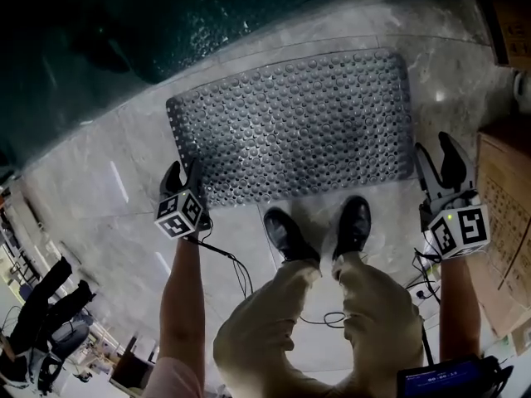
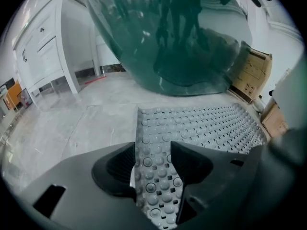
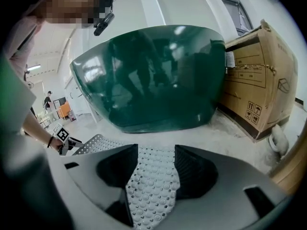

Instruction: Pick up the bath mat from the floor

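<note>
The grey studded bath mat (image 1: 290, 127) lies flat on the pale stone floor, in front of the person's two black shoes (image 1: 286, 235). My left gripper (image 1: 184, 175) is low at the mat's near left corner. In the left gripper view its jaws (image 2: 152, 150) stand wide apart, with the mat's corner strip (image 2: 201, 126) between them and not pinched. My right gripper (image 1: 438, 157) hovers at the mat's near right edge. Its jaws (image 3: 156, 150) are also apart, and the mat (image 3: 153, 186) shows in the gap between them.
A dark green bathtub (image 1: 166, 23) stands just beyond the mat. Cardboard boxes (image 1: 502, 197) line the right side, close to my right gripper. A white cabinet (image 2: 43, 47) is off to the left. Black cables (image 1: 241, 272) trail on the floor by the person's legs.
</note>
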`<state>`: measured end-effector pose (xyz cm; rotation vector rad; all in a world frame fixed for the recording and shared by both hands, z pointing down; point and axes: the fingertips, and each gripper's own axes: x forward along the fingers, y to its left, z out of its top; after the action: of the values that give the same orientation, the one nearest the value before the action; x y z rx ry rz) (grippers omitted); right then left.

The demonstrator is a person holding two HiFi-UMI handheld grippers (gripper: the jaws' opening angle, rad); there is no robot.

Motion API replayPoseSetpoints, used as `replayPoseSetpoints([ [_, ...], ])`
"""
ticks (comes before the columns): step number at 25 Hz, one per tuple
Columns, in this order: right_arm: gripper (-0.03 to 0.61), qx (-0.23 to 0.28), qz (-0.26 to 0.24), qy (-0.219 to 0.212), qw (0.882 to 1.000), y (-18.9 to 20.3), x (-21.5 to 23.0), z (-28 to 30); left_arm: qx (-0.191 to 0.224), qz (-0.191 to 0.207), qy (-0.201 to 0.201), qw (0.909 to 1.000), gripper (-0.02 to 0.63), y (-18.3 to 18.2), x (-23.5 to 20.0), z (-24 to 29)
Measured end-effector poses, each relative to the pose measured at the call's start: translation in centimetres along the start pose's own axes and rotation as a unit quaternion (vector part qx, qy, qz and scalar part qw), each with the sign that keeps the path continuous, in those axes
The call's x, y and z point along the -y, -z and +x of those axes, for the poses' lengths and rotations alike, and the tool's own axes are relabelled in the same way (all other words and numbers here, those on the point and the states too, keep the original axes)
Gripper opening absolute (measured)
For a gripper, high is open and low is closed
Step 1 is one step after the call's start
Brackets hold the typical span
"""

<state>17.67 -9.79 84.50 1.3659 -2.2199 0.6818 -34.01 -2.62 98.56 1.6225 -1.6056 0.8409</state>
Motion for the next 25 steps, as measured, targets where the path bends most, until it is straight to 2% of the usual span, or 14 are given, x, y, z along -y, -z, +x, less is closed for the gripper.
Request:
replayPoseSetpoints([
  [4,0.234,0.005,-0.002,-0.003,1.0,0.4,0.2,-0.5,-0.007,0.006,-0.009,0.9999,0.242,0.8,-0.4,0.8],
  [11,0.234,-0.001,-0.009,-0.004,1.0,1.2,0.1,-0.5,-0.015,-0.01,-0.026,0.9995,0.195,1.7,-2.0,1.9],
  [16,0.235,-0.007,-0.012,0.0,1.0,2.0,0.2,0.1,-0.027,-0.011,-0.045,0.9986,0.069,2.2,-3.4,2.3],
  [17,0.235,-0.01,-0.014,0.001,1.0,2.2,0.2,0.3,-0.027,-0.008,-0.05,0.9983,0.066,2.1,-3.8,2.2],
  [18,0.235,-0.012,-0.015,0.002,1.0,2.3,0.2,0.4,-0.026,-0.01,-0.053,0.9982,0.068,2.0,-4.1,2.2],
  [20,0.235,-0.012,-0.013,0.003,1.0,2.3,0.1,0.7,-0.028,-0.022,-0.038,0.9986,0.203,2.2,-4.4,2.4],
  [25,0.235,-0.012,-0.016,-0.005,1.0,2.2,-0.9,1.4,-0.053,-0.02,0.001,0.9984,0.236,3.5,-3.5,3.7],
])
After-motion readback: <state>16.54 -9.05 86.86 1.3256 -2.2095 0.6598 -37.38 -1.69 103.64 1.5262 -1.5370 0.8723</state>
